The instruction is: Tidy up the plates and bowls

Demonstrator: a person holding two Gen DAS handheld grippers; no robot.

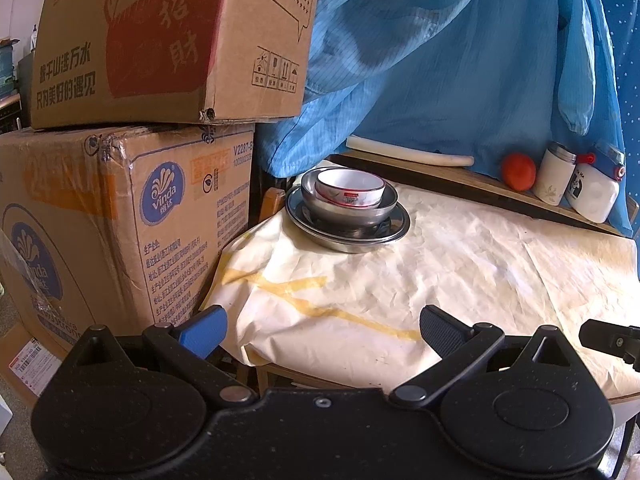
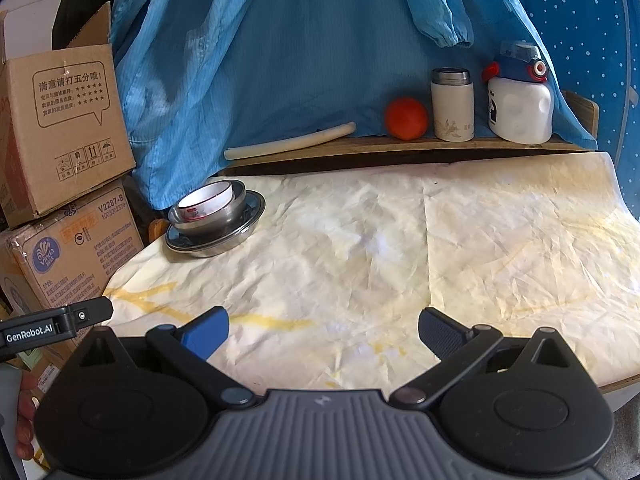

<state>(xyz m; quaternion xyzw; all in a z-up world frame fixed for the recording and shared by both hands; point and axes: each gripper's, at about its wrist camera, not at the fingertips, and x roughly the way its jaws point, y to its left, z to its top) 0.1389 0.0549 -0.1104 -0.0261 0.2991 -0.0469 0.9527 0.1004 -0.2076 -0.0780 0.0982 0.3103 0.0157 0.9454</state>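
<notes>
**Operator:** I've got both tools hovering at the near edge of the surface (image 2: 360, 248), which is covered in crinkled cream paper. The left tool (image 1: 322, 326) has its fingers spread wide with nothing between them, and the right tool (image 2: 323, 326) is the same: wide apart and empty.

**Spotter:** Where's the dishware?

**Operator:** All in one nest at the far left corner, close to the cardboard boxes (image 1: 120, 208). A steel plate (image 1: 348, 226) sits on the paper, a steel bowl (image 1: 349, 206) stands in it, and a white bowl (image 1: 350, 192) with a red band rests inside that. It's well clear of both tools.

**Spotter:** How do you expect it to handle?

**Operator:** I'd judge the steel pieces stiff, light and slick, so a pinch could slide off a polished wall. The white bowl looks like ceramic or melamine, I can't tell which, so I'd treat it as breakable. For any of them I'd pinch the rim, one finger inside and one outside, rather than squeeze across the body.

**Spotter:** Risks?

**Operator:** The nest sits near the surface edge, and the paper may shift under it. Lifting the steel bowl could also drag the plate along.
</notes>
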